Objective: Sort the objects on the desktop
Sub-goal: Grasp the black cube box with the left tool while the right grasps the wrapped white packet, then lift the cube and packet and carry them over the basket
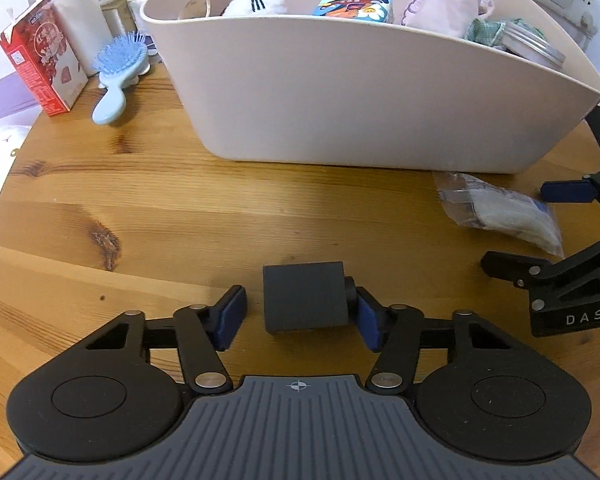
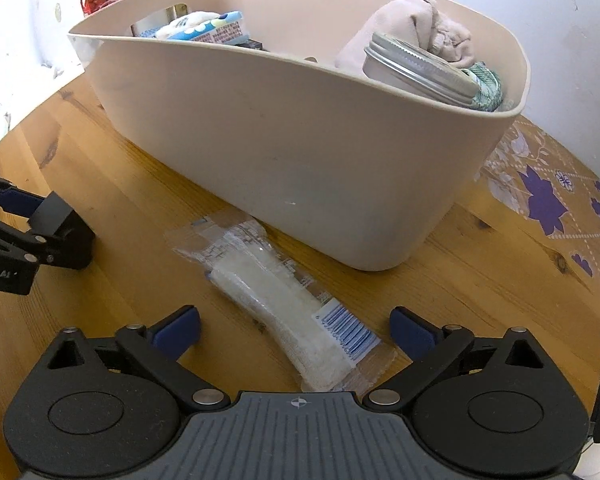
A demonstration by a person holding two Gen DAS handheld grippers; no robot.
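Note:
On the wooden table (image 1: 148,208) a dark grey block (image 1: 304,300) lies between the fingers of my left gripper (image 1: 300,318). Its right side meets the right pad (image 1: 368,320), while a gap separates it from the left pad (image 1: 232,316), so the jaws are open around it. In the right wrist view the same block (image 2: 66,232) and left gripper (image 2: 32,224) sit at the left edge. My right gripper (image 2: 296,332) stands wide open over a clear plastic packet (image 2: 284,304) with a barcode label, pads apart from it. A beige tub (image 2: 280,128) stands just behind.
The tub (image 1: 360,92) holds a metal tin (image 2: 420,68), pink cloth (image 1: 448,4), a colourful box (image 1: 356,6) and a white plush. A red carton (image 1: 40,56), a blue hairbrush (image 1: 118,68) and a white flask (image 1: 68,0) stand back left. A floral mat (image 2: 540,196) lies right.

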